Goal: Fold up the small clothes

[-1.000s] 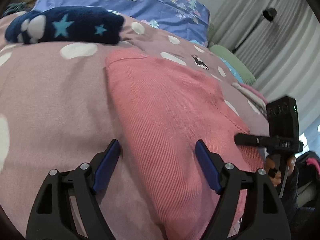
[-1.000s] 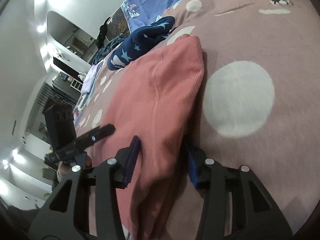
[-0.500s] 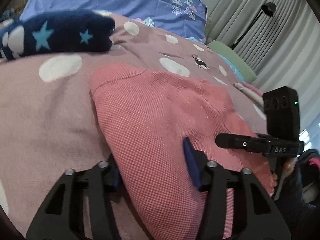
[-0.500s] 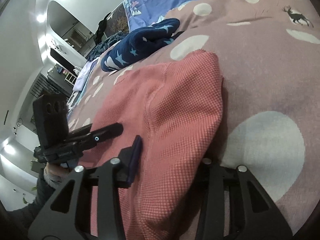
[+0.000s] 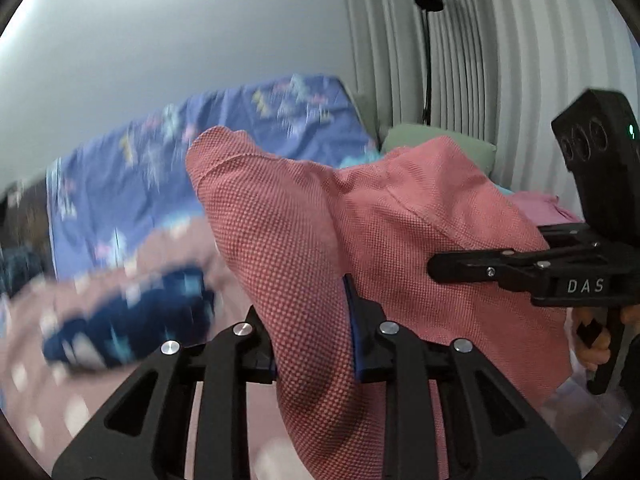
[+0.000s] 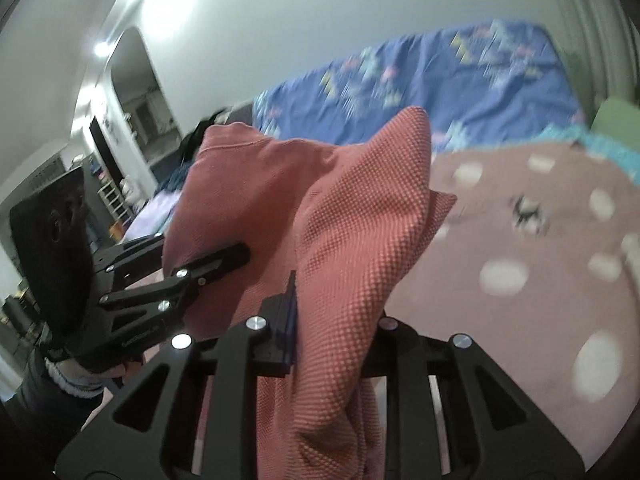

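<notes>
Coral waffle-knit cloth fills the middle of both wrist views: the small garment [image 5: 400,240] hangs lifted off the bed, bunched upward between my two tools. I hold it at two edges. My left gripper [image 5: 314,336] is clamped on one fold of it at lower centre of its own frame, and my right gripper [image 6: 332,320] is clamped on another fold at lower centre of its view. I judge this to be the carry-over of a fold. To do it well I should keep both grips level, draw the cloth taut enough to lose the sag between them, and lay the lifted edge down square on the part below rather than dropping it in a heap.

Largest around it, the mauve bedspread [image 6: 520,248] with pale dots looks soft and matte, spreading across the right of the right wrist view. Behind, a blue patterned sheet [image 5: 160,168] rises in the left half of the left view, smeared by motion. A navy starred fleece item [image 5: 128,328], plush and lumpy, lies at lower left there. The garment itself is thick and pliant, its grid texture fine, and one hemmed corner stands up in a point.
</notes>
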`<state>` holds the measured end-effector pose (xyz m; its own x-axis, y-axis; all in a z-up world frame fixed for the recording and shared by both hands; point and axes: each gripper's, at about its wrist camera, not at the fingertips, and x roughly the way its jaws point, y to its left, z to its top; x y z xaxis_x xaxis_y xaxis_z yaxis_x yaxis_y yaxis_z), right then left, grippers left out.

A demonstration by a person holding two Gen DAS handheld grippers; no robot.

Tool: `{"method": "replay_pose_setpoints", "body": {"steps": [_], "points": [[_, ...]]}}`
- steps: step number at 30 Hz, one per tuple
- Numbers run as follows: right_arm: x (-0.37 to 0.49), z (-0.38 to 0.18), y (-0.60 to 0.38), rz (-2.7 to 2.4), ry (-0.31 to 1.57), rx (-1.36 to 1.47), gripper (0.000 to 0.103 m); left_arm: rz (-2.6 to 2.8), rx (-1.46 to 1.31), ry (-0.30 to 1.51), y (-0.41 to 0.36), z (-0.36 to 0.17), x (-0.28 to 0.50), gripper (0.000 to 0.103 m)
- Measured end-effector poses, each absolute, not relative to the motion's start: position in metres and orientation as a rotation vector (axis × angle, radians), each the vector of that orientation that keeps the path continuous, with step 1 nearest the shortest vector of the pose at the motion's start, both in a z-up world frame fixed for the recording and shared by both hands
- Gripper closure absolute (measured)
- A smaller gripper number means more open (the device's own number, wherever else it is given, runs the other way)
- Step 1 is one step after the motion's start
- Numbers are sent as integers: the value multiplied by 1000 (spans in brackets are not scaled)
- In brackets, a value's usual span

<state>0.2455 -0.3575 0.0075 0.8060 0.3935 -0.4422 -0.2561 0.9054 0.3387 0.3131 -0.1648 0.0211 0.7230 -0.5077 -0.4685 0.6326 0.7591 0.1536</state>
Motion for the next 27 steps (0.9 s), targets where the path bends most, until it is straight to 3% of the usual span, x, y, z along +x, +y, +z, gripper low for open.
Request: {"method": "replay_pose_setpoints", "body": {"steps": [7, 14, 17, 18, 19, 20, 21, 23, 25, 27], "points": [[327, 19, -404, 200, 431, 258, 82, -548, 483, 347, -249, 37, 395, 75], [413, -22, -447, 140, 444, 348, 82, -451, 657, 292, -298, 0, 456, 75], [442, -39, -452, 115, 449, 340, 81, -422, 665, 285, -306, -22, 483, 70], [448, -45, -451, 102, 450, 329, 79, -404, 669, 281, -308, -30, 491, 58], [457, -57, -453, 35, 474, 319, 66, -349, 685, 285, -310, -47, 504, 40], [461, -68, -456, -11, 481, 315, 39, -311, 698, 299, -310, -57, 513, 33], [461, -83, -461, -73, 494, 320, 29, -280, 712, 330, -308, -71, 521, 31], [465, -126, -484, -107, 600, 445, 28, -281, 717, 464, -298, -108, 538, 31], [469, -159, -512, -112, 724, 686, 41, -315, 688, 618, -282, -143, 549, 31], [468, -163, -522, -115, 734, 759, 40, -347, 631, 628, -273, -139, 547, 33]]}}
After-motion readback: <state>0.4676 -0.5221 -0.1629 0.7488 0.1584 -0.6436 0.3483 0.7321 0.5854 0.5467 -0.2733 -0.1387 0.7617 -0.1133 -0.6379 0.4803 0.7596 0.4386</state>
